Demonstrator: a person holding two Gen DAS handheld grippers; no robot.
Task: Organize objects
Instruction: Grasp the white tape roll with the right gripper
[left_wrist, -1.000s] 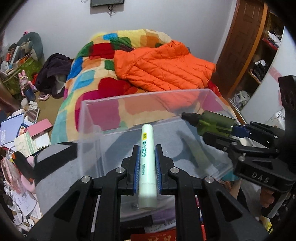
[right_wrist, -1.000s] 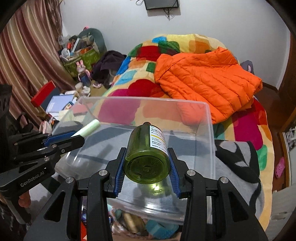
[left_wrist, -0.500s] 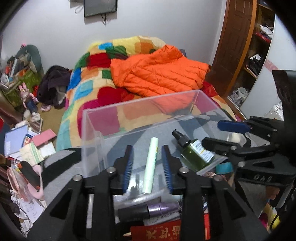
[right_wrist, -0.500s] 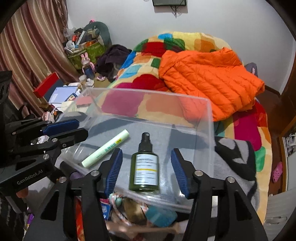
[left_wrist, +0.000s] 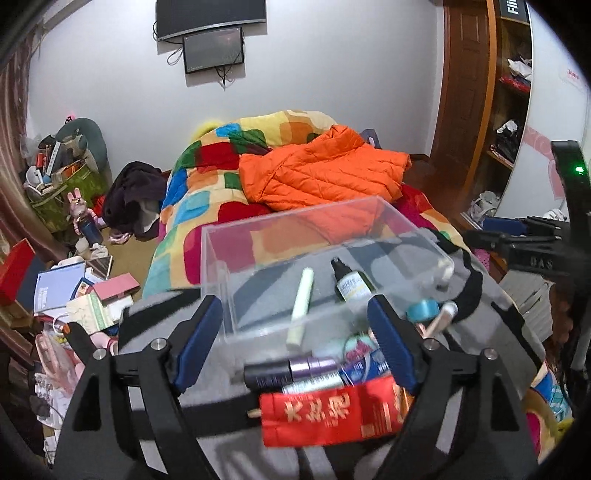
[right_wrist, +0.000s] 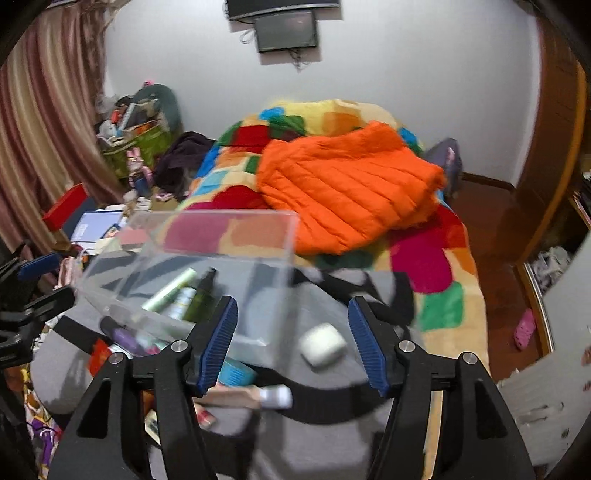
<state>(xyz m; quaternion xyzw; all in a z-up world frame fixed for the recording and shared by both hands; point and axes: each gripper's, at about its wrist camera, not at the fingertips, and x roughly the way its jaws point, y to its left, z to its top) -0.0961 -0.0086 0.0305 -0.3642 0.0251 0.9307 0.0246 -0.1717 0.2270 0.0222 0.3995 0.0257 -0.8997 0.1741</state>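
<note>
- Clear rectangular plastic box (left_wrist: 258, 236) sits on grey cloth w/ black stripes (left_wrist: 221, 380), at foot of the bed w/ multicolour patchwork quilt (left_wrist: 207, 184).
- Pale green slim tube (left_wrist: 301, 301) lies flat inside box; dark green spray bottle w/ white label (left_wrist: 351, 282) lies just beside it, to its right, black nozzle pointing to far wall.
- Left gripper (left_wrist: 295, 341): fingers spread wide, have just been opening, nothing between pads; sits on near side of box.
- Right gripper (right_wrist: 291, 343): fingers apart, have just been opening, empty; view blurred.
- White rounded case (right_wrist: 322, 343) on cloth, seen between right fingers, not touched.
- Loose bits at box's near side: purple-and-black tube (left_wrist: 291, 371), red packet w/ gold characters (left_wrist: 332, 410), teal tape roll (left_wrist: 423, 308).
- Orange puffer jacket (left_wrist: 325, 173) lies on quilt beyond box.
</note>
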